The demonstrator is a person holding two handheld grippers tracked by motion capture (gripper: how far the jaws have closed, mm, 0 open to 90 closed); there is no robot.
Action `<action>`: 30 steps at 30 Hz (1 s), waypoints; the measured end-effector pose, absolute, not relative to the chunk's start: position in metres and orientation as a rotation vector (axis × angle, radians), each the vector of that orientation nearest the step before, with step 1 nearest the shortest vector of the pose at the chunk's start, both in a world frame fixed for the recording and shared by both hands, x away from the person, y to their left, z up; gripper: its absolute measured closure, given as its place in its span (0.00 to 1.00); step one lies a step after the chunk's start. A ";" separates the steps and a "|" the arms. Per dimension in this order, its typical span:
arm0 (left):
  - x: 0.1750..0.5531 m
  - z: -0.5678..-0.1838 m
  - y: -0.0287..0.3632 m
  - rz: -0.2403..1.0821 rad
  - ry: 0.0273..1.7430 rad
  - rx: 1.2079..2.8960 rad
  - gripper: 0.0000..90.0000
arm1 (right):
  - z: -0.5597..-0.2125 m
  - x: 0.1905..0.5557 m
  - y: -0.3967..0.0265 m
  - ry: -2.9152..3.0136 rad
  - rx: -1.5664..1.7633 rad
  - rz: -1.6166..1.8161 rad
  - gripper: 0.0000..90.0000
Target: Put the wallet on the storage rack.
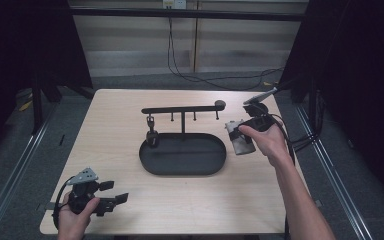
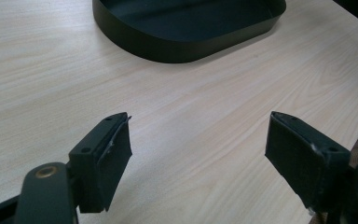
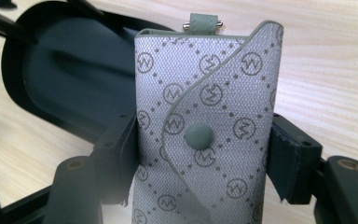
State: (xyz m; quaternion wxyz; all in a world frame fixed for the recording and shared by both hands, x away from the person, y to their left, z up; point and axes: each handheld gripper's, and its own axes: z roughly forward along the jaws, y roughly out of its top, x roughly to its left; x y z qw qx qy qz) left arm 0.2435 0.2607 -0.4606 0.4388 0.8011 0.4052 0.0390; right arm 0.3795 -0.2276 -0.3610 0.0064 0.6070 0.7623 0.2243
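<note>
One grey woven key case point(image 3: 207, 126), covered in little round logos and dots, sits squeezed between the jaws of the right gripper point(image 1: 245, 134). The right gripper view shows its smooth round snap button point(image 3: 199, 136) and a small loop on top. The case is held just right of one black oval tray point(image 1: 182, 155) with a smooth rim. A thin black rack point(image 1: 182, 109) with small pegs stands at the tray's far edge. The left gripper point(image 2: 198, 161) rests at the near left of the pale wooden table point(image 1: 125, 195), its two jaws wide apart and holding nothing.

Black cable point(image 1: 180, 65) trailing on grey floor point(image 1: 130, 80) beyond table; dark curtains point(image 1: 25, 45) flanking.
</note>
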 end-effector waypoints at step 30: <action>0.244 -0.461 0.262 0.095 1.007 1.991 0.25 | -0.404 0.389 -0.191 2.345 1.981 0.888 0.38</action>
